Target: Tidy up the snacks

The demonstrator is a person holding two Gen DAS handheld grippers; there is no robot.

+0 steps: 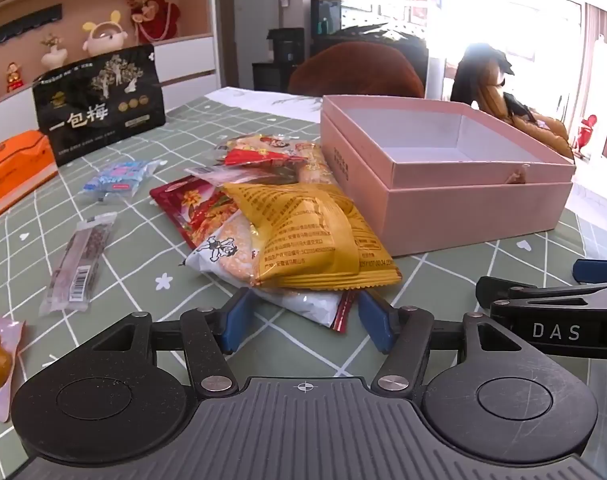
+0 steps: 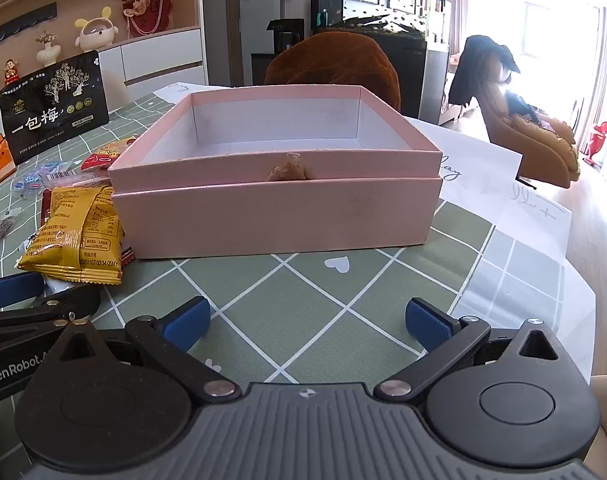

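Right, the yellow foil snack packet (image 1: 315, 236) tops a loose pile of wrapped snacks on the green checked tablecloth (image 1: 151, 276), just left of the open pink cardboard box (image 1: 455, 184), which sits in its upturned lid with nothing visible inside. Left gripper (image 1: 303, 320) is low and level over the cloth, blue pads (image 1: 233, 326) spread, the near edge of the pile between them, nothing clamped. Right gripper (image 2: 307, 324) is beside it, level, aimed at the box front, jaws wide apart over bare cloth. Farther left: long clear-wrapped snack bar (image 1: 79, 264), small blue-and-white sachet (image 1: 117, 178), black stand-up plum bag (image 1: 99, 104), orange carton (image 1: 11, 168).
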